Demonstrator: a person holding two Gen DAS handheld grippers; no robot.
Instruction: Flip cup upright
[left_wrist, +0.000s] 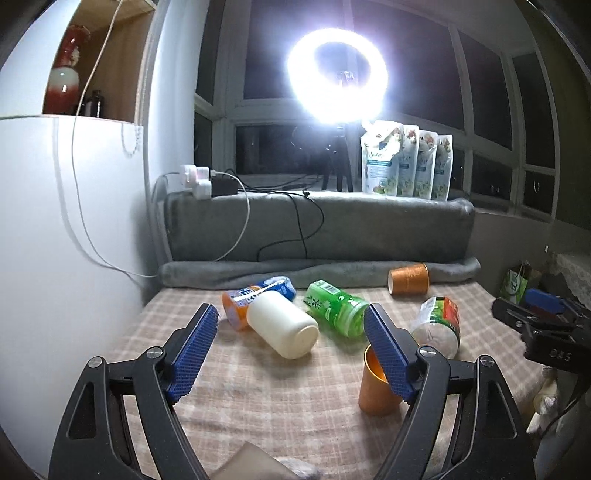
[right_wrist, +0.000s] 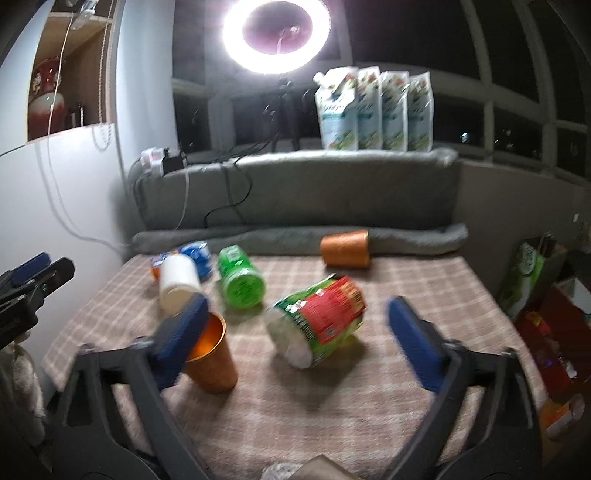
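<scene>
Both claws gape wide, holding nothing: left claw (left_wrist: 291, 354), right claw (right_wrist: 295, 343). 1 orange cup (right_wrist: 212, 360) stands upright on the plaid worktop (right_wrist: 369, 406); a 2nd orange cup (right_wrist: 345, 248) lies tipped, apparently against the grey blanket roll (right_wrist: 258, 240). Between them lie a white bottle (left_wrist: 282, 328), green bottle (left_wrist: 338, 308) and red-labelled jar (right_wrist: 319, 321).

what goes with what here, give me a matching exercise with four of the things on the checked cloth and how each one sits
Things:
1. near orange cup
2. far orange cup
3. white bottle
4. red-and-green bottle

States:
A. on its side, beside the green bottle and against the blue-and-orange one
B. on its side, by the grey rolled blanket
C. upright, mouth up
D. on its side, to the right of the near cup

Pairs: 1-C, 2-B, 3-A, 4-D
</scene>
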